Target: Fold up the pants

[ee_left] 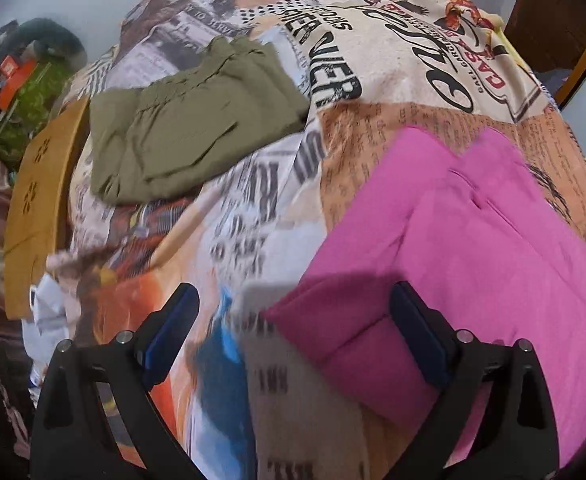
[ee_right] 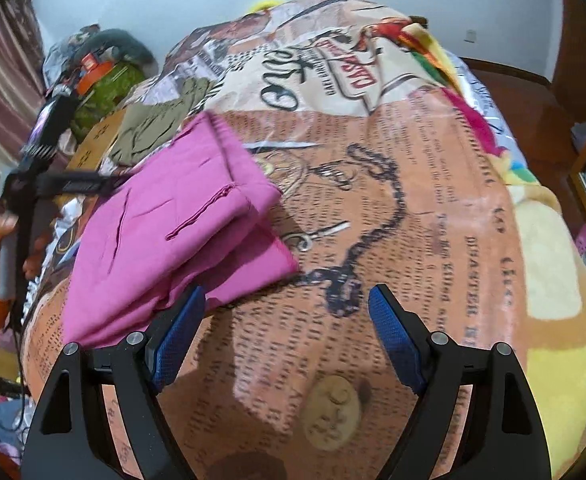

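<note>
Folded into a thick, layered packet, pink cotton pants [ee_left: 473, 232] lying flat on a newspaper-print quilt [ee_left: 253, 208] spread over the bed, near its front part, with an olive-green folded garment [ee_left: 189, 128] well apart toward the far left. Left gripper [ee_left: 293, 320] spread wide and holding nothing, one blue pad over the near folded edge of the pink cloth, the other over bare quilt; contact with the cloth hard to judge through the blur. Right gripper [ee_right: 287, 332] likewise spread and empty, hovering over printed quilt just beside the packet's near right corner, left finger overlapping the cloth's edge in view. Soft, light, limp fabric by the look of it: likely to sag and slide open if lifted by one layer only, not fragile, slightly grippy against the quilt. Best taken at a doubled edge or corner, pinching all layers together, one tool to each end of the same edge so that the fold stays square. Probably close to finished, judging from the compact shape; perhaps one last fold or a smoothing left. No proper containers in sight; only a heap of clutter at the far left with a green patterned bundle [ee_right: 101, 88] and an orange-lidded thing on it, contents not readable.
</note>
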Demonstrator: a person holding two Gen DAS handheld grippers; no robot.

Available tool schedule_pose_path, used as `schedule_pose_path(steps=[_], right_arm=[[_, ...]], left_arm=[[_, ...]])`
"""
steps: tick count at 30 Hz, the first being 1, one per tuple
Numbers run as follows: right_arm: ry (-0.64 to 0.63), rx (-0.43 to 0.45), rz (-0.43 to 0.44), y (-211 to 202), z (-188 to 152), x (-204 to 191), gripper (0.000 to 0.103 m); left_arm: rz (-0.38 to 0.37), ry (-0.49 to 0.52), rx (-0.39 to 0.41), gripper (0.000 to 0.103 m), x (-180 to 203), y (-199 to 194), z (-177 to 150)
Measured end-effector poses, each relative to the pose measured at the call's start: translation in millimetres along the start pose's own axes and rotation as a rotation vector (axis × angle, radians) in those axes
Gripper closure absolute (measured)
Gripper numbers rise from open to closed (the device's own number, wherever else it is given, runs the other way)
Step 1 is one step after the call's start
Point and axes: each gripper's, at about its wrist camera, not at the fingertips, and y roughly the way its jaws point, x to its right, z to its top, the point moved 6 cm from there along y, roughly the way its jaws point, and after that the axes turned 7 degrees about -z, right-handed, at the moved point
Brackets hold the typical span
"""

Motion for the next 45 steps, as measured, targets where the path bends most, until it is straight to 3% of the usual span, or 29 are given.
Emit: schedule_pose_path(steps=[10, 16, 22, 26, 31, 35, 41, 45], right_arm=[[-0.024, 0.07, -0.016, -17.7, 6.3, -4.7, 0.022], [-0.045, 0.093, 0.02, -15.6, 10.4, -21.8, 0.022], [-0.048, 0.054, 0.061, -4.5, 3.2, -34.7, 0.037], [-0.05, 0.025, 0.091, 3.7, -1.4, -41.9, 0.051], [-0.08, 0.029, 0.085, 4.2, -7.6, -45.3, 0.058], [-0.107, 0.034, 0.072, 4.2, -10.1, -48.6, 0.063], [-0.093, 0.024, 0.063, 4.3, -6.4, -45.6, 0.063], [-0.087, 0.033, 0.037, -0.9, 2.6, -40.1, 0.06]], left_arm=[[-0.124, -0.068, 0.026, 0.006, 1.8, -28.9, -56.0], [-0.099, -0.09, 0.074, 0.006, -6.6, -45.3, -60.3], [-0.065, -0.071, 0.162, 0.006, -12.9, -68.8, -64.2], [-0.028, -0.046, 0.116, 0.008, -14.5, -50.3, -72.0], [-0.032, -0.059, 0.119, 0.008, -18.4, -41.3, -81.4], [0.013, -0.029, 0.126, 0.008, -19.8, -41.3, -86.5], [-0.016, -0.057, 0.11, 0.011, -29.7, -46.4, -85.0], [0.023, -0.038, 0.169, 0.012, -33.6, -67.7, -66.0]])
